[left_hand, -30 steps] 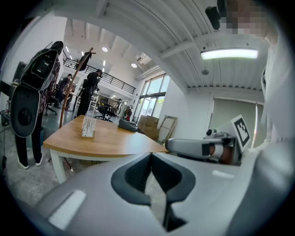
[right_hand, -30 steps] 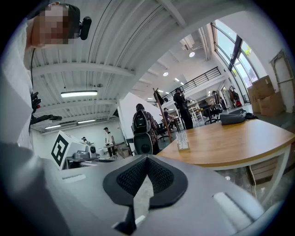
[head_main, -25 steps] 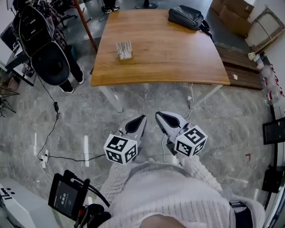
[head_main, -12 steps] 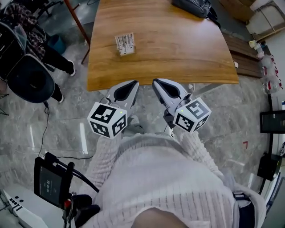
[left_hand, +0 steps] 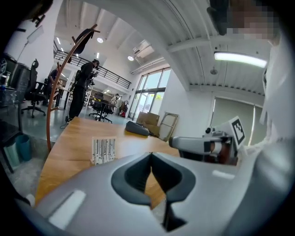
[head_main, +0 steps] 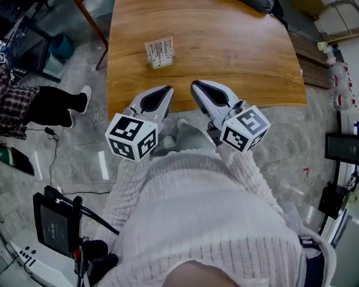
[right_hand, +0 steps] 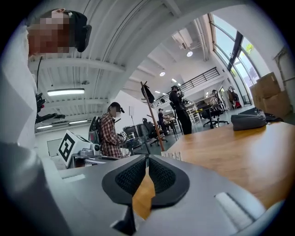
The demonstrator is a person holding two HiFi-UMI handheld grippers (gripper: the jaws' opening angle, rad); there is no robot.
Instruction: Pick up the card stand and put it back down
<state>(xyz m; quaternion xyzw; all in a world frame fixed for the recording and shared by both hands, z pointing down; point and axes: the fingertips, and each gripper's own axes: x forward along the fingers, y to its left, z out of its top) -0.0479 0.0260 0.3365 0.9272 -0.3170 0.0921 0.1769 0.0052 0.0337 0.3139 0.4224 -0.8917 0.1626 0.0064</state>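
The card stand point(head_main: 160, 53), a small clear holder with white striped cards, stands upright on the wooden table point(head_main: 235, 61), left of its middle. It also shows in the left gripper view point(left_hand: 103, 150) and, partly hidden by the jaws, in the right gripper view point(right_hand: 171, 155). My left gripper point(head_main: 168, 89) point(left_hand: 150, 155) is shut and empty at the table's near edge, a short way short of the stand. Beside it my right gripper point(head_main: 194, 84) point(right_hand: 146, 157) holds nothing. Its jaws have just been opening by a sliver, and the tips still look together.
A black bag point(head_main: 263, 4) point(right_hand: 249, 120) lies at the table's far right edge. A person in a plaid shirt point(head_main: 28, 103) point(right_hand: 110, 133) stands left of the table. A tablet on a stand point(head_main: 53, 230) sits at the lower left. A wooden coat rack point(left_hand: 64, 69) rises beyond the table's left side.
Both grippers have moved forward together, from over the floor to the table's near edge. The card stand now lies much closer to them.
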